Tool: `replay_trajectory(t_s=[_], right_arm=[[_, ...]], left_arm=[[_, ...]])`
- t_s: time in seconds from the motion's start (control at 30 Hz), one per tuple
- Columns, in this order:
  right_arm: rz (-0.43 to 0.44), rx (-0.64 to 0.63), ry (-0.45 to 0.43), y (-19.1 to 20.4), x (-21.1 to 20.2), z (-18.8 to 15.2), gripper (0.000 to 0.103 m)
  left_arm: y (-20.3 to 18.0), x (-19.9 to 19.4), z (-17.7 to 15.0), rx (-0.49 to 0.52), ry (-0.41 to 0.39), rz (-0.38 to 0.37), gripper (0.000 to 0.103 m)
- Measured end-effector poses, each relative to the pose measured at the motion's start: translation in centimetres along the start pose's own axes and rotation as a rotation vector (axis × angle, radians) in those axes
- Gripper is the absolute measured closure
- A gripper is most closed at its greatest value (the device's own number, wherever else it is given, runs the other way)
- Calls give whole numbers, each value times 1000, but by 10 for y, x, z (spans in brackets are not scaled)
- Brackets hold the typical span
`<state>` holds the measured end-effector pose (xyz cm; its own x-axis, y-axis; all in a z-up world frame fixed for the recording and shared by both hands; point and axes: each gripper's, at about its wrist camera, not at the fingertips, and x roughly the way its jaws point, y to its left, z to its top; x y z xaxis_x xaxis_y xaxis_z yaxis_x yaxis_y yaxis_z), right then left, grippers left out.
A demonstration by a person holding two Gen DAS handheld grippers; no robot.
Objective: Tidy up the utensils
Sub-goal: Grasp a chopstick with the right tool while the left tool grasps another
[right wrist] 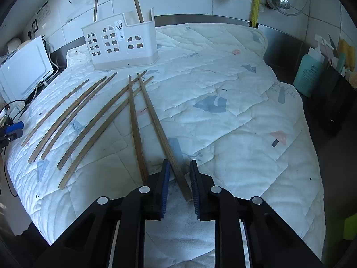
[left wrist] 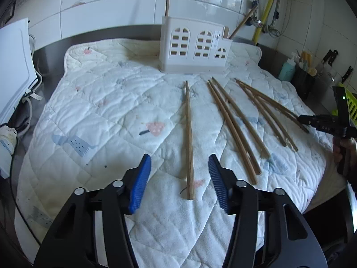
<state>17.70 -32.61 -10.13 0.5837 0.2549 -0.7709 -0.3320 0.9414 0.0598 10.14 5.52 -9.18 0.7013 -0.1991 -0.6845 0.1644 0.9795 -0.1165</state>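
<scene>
Several wooden chopsticks lie on a white quilted mat (left wrist: 111, 111). A white utensil holder (left wrist: 193, 47) with window cut-outs stands at the mat's far edge and holds two chopsticks; it also shows in the right wrist view (right wrist: 121, 44). My left gripper (left wrist: 179, 169) is open, its blue pads on either side of the near end of a single chopstick (left wrist: 189, 138). My right gripper (right wrist: 179, 174) is open, with the near end of one chopstick (right wrist: 160, 129) between its pads. A second chopstick (right wrist: 135, 125) lies just left of it.
A white appliance (left wrist: 13, 71) and cables sit left of the mat. A teal bottle (right wrist: 309, 71), a dark caddy and knives stand at the right. Pipes and a yellow hose (right wrist: 256, 0) run up the tiled wall. The right gripper shows in the left wrist view (left wrist: 330, 125).
</scene>
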Motion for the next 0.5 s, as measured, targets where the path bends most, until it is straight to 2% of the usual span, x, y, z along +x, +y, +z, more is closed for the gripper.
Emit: replay_trajectory(t_s=[0.1, 0.23, 0.5], right_arm=[[-16, -10, 0, 3, 0, 0, 88], [-32, -9, -9, 5, -1, 0, 96], [-47, 15, -35, 8, -12, 0, 96]], left_arm=[[-5, 10, -2, 23, 19, -14, 62], [-14, 22, -2, 63, 29, -7, 71], [-16, 28, -4, 68, 12, 24, 89]])
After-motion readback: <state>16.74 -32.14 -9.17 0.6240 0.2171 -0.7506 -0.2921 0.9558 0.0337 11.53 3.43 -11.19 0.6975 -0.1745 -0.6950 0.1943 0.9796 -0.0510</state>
